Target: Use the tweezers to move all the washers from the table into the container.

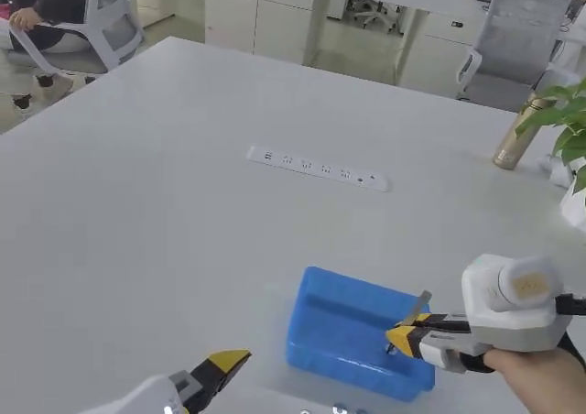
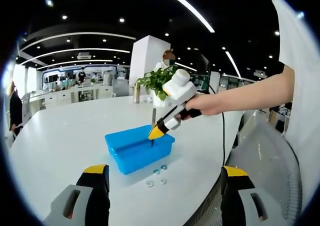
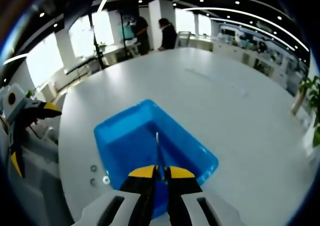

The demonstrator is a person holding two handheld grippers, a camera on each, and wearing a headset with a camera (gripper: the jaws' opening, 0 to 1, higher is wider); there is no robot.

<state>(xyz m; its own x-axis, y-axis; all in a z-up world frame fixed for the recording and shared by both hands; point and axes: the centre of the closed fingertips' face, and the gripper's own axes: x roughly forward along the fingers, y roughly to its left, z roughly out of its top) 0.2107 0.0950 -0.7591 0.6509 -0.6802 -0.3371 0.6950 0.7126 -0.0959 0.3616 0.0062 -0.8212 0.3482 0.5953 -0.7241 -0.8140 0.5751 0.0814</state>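
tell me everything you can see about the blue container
The container is a shallow, rectangular, open-topped bin, bright blue and plastic-looking, with rounded corners and a lipped rim. It sits upright on the white table. Its floor looks bare. The tweezers, clamped in the right gripper, point down into it; whether they touch it cannot be told. A few washers lie on the table beside one wall, apart from it.

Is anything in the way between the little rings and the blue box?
Nothing visible. The washers lie on the bare table right beside the box; only its wall must be cleared.
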